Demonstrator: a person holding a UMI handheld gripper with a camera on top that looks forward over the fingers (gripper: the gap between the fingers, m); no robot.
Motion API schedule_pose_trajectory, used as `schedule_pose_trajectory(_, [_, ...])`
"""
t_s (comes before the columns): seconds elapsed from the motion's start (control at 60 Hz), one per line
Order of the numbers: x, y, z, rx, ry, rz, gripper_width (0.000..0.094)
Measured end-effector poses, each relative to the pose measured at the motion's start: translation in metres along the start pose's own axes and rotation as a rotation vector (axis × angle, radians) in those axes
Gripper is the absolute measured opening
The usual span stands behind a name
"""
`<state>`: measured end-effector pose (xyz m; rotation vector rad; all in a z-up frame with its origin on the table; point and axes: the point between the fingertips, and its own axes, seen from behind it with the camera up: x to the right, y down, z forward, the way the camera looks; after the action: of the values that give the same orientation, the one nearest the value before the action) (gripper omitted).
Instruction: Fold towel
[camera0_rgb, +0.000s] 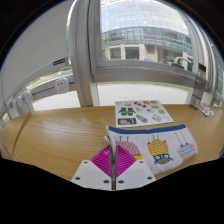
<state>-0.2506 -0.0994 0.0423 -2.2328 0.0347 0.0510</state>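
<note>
A white towel (152, 128) printed with colourful little pictures lies on the wooden table (60, 135), just ahead and to the right of my fingers. Its near left edge rises off the table as a narrow white fold that runs down between my two pink pads (100, 160). My gripper (112, 153) is shut on that edge of the towel, with the pads pressed together on it and held low over the table. The rest of the towel lies flat.
A large window with a thick white frame (85, 50) stands beyond the table's far edge, with a glass building outside. Small white things (62, 84) sit on the sill at the left. A small object (206, 111) lies at the table's far right.
</note>
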Motion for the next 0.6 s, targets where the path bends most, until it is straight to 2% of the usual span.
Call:
schedule_pose_trajectory(0.083, [-0.005, -0.015, -0.016, 0.004, -0.092, 0.04, 0.0031])
schedule_pose_trajectory(0.2, [0.033, -0.067, -0.057, 0.085, -0.174, 0.077, 0.0029])
schedule_pose_trajectory(0.35, [0.139, -0.105, -0.091, 0.163, -0.135, 0.077, 0.003])
schedule_pose_trajectory(0.467, [0.227, -0.091, -0.076, 0.141, -0.077, 0.095, 0.0031])
schedule_pose_trajectory(0.55, [0.289, -0.066, -0.05, 0.104, 0.017, 0.078, 0.0256])
schedule_pose_trajectory(0.6, [0.334, -0.055, -0.045, 0.091, 0.081, 0.04, 0.0332])
